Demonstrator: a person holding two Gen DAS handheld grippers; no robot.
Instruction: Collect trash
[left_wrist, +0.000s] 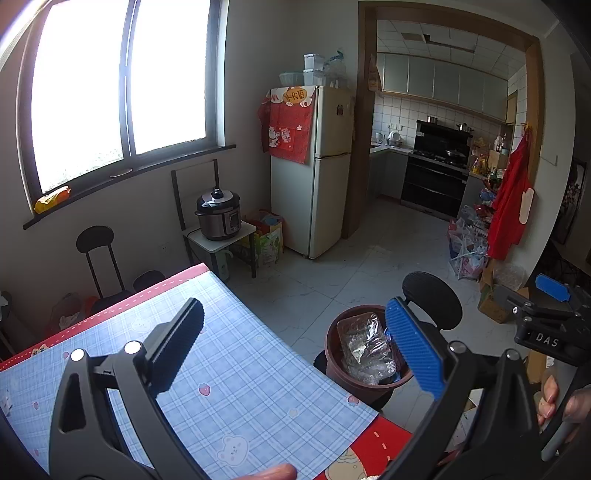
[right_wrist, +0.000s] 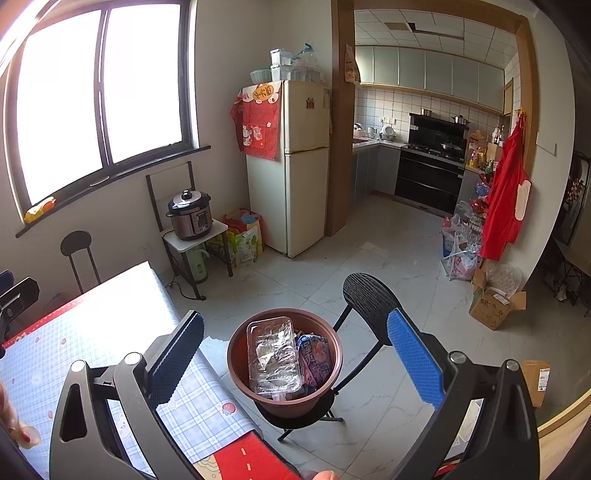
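A brown round bin (right_wrist: 284, 395) stands on a black stool beside the table's right edge. It holds a clear plastic tray (right_wrist: 273, 358) and a purple snack wrapper (right_wrist: 314, 358). The bin also shows in the left wrist view (left_wrist: 354, 384). My left gripper (left_wrist: 295, 347) is open and empty above the blue checked tablecloth (left_wrist: 229, 387). My right gripper (right_wrist: 295, 358) is open and empty, raised above the bin. The right gripper also shows at the right edge of the left wrist view (left_wrist: 546, 317).
A black chair (right_wrist: 373, 302) stands behind the bin. A pressure cooker (right_wrist: 190, 214) sits on a small stand under the window. A fridge (right_wrist: 291, 166) stands by the kitchen doorway. Cardboard boxes (right_wrist: 495, 306) and bags lie by the right wall.
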